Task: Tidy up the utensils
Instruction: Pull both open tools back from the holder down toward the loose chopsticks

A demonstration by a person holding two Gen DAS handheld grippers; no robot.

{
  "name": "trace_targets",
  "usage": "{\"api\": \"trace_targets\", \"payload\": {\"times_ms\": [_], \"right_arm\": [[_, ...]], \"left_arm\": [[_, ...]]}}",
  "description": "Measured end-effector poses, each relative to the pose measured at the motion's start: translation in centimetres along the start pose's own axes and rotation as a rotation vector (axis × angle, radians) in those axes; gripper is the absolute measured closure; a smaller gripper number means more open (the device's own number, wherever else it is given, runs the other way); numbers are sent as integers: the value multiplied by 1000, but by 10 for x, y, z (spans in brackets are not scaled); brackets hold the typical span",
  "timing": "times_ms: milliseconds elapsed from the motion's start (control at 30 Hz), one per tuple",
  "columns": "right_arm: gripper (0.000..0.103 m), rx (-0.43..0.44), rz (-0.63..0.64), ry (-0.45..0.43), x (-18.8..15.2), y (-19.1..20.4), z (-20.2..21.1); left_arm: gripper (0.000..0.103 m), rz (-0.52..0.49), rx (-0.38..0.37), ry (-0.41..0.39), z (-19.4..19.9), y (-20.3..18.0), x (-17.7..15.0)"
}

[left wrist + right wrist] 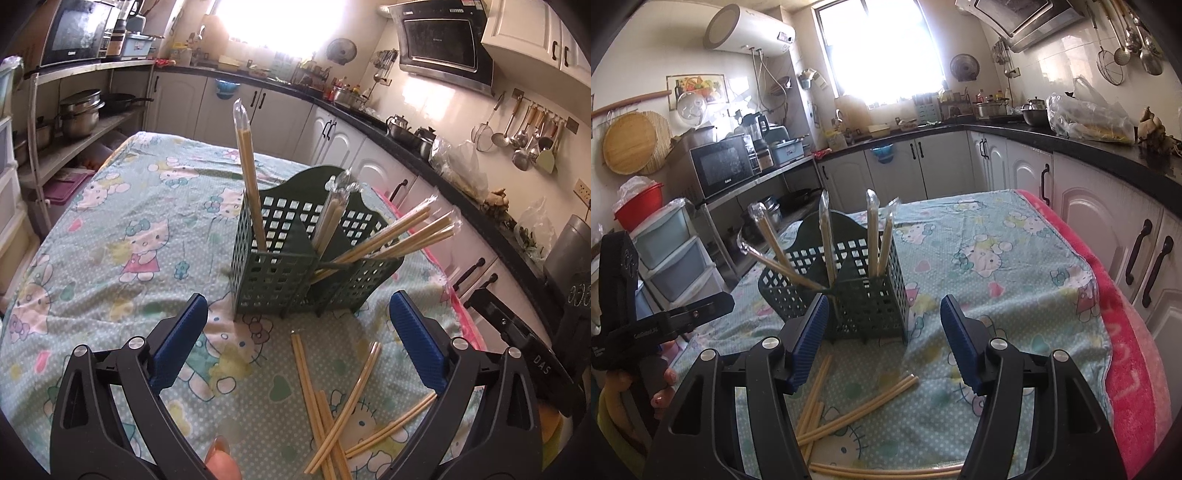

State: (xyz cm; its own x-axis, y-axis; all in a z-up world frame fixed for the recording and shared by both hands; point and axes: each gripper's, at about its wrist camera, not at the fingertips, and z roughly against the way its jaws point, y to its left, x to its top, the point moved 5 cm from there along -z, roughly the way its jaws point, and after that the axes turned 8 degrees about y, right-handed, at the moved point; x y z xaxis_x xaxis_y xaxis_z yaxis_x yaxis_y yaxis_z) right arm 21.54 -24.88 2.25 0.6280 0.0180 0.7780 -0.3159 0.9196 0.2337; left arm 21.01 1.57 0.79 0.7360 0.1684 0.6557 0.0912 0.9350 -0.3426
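Observation:
A dark green perforated utensil holder [288,273] [864,295] with divided compartments stands on the cloth-covered table. Several plastic-wrapped pairs of chopsticks [248,173] [872,232] stand or lean in it. Loose wrapped chopsticks [332,402] [857,410] lie crossed on the cloth in front of it. My left gripper [295,314] is open and empty, just before the holder and above the loose chopsticks. My right gripper [884,314] is open and empty, close to the holder's front. The left gripper's body [646,325] shows at the left of the right wrist view.
The table carries a green cartoon-print cloth [122,236] with a pink towel [1134,369] along its right edge. White cabinets and a black counter [1071,142] run behind and to the right. A shelf with pots [79,114] stands at the left.

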Motion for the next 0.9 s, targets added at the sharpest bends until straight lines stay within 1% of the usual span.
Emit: {"api": "trace_targets", "payload": {"times_ms": [367,900], "right_arm": [[42,-20,2,56,-21,-7,-5],[42,-57,-12,134,-51,-26,-11]], "left_arm": [[12,11,10,61,-16,6,-16],[12,4,23,115,-34,7,-31]]}}
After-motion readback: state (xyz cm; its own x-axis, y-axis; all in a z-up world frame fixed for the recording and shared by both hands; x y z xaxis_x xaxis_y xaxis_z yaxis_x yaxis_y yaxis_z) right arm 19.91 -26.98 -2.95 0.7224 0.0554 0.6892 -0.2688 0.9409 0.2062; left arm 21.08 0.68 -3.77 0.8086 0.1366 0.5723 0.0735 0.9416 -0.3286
